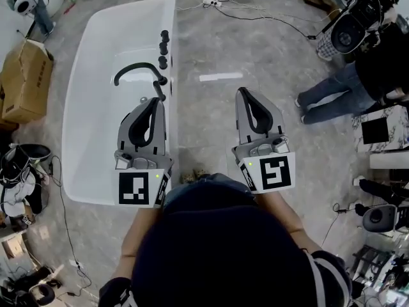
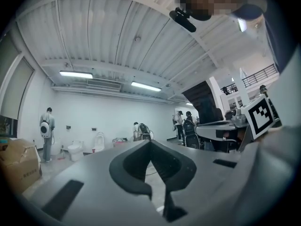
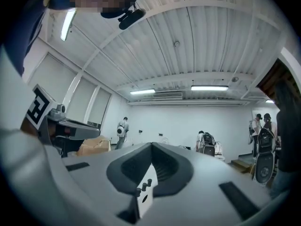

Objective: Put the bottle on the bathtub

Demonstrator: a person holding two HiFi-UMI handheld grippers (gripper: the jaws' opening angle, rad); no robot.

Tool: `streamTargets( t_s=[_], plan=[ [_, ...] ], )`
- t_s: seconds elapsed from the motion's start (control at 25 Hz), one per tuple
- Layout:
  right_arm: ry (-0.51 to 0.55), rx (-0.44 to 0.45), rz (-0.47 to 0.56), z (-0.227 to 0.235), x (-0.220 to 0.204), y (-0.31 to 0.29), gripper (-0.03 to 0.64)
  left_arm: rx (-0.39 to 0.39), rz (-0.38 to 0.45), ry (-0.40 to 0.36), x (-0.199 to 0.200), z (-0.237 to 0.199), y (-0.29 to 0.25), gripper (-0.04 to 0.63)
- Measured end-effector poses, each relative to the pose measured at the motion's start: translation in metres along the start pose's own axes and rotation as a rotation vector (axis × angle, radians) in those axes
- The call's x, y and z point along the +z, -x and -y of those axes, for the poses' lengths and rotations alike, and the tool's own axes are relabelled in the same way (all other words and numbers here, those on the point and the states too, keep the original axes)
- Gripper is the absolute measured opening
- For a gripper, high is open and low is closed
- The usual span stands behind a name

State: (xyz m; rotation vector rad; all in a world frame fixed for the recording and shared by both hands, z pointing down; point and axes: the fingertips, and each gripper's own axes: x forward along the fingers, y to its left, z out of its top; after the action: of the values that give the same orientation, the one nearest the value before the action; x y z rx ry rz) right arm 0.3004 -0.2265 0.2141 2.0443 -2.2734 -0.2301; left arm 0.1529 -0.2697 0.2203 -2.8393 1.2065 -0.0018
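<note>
No bottle shows in any view. The white bathtub (image 1: 80,62) lies at the left of the head view, with a black curved faucet (image 1: 134,69) and black knobs (image 1: 163,47) along its right rim. My left gripper (image 1: 155,101) hovers over that rim near the faucet, its jaws shut with nothing between them; in its own view the tips meet (image 2: 150,142). My right gripper (image 1: 245,93) is held over the grey floor to the right of the tub, also shut and empty (image 3: 151,145). A bit of the tub rim with knobs (image 3: 143,187) shows through its jaws.
A cardboard box (image 1: 25,78) stands left of the tub. A person in jeans (image 1: 332,94) stands at the right among camera gear. Cables and a power strip (image 1: 211,2) lie on the floor beyond the tub. A white strip (image 1: 220,77) marks the floor ahead.
</note>
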Motion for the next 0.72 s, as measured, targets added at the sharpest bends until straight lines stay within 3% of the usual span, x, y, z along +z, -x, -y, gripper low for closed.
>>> streamTargets(
  t_s=[0.72],
  plan=[
    [-0.033,0.059,0.011,0.006,-0.007,-0.005,0.026,0.063,-0.017,-0.017,-0.002,0.008,0.0,0.023]
  ],
)
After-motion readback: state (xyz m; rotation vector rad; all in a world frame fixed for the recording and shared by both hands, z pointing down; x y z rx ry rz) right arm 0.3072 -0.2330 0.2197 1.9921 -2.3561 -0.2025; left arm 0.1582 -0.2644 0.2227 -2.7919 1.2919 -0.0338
